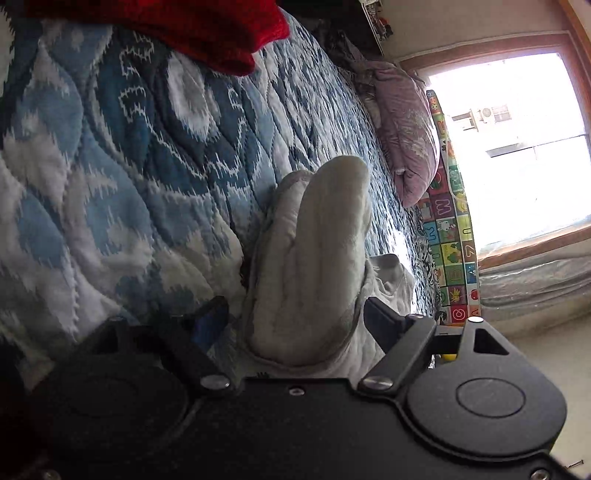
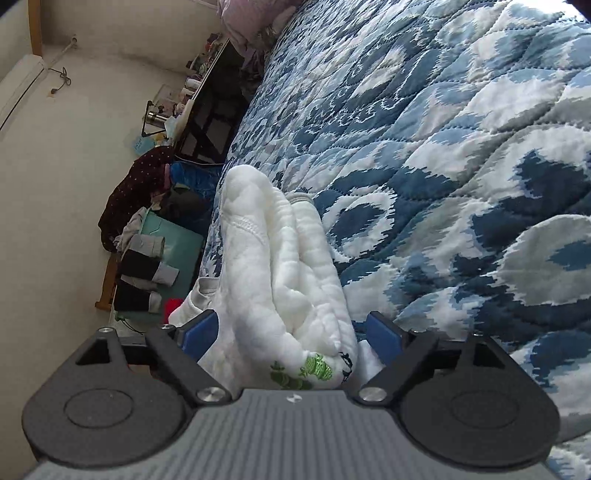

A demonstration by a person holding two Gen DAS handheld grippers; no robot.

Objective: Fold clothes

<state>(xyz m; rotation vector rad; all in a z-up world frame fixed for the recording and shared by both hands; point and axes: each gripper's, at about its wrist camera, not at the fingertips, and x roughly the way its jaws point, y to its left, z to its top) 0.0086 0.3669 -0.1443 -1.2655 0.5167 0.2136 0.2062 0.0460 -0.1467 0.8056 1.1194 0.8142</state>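
A bed with a blue-and-white quilt (image 2: 461,155) filled both views, with a bright window (image 1: 517,147) behind it in the left wrist view and a cluttered floor beside it in the right. On the quilt lay a white garment (image 2: 280,258), bunched into thick folds, with a green print near its lower end. The right gripper (image 2: 291,334) had its jaws wide apart, the folded bundle between them; its blue pads (image 2: 199,332) stood just beside the cloth, and whether they pressed it could not be told. The left gripper (image 1: 295,321) also had its jaws spread wide around the garment (image 1: 325,251), the cloth filling the gap between them. A red cloth (image 1: 207,33) lay on the quilt well apart from it.
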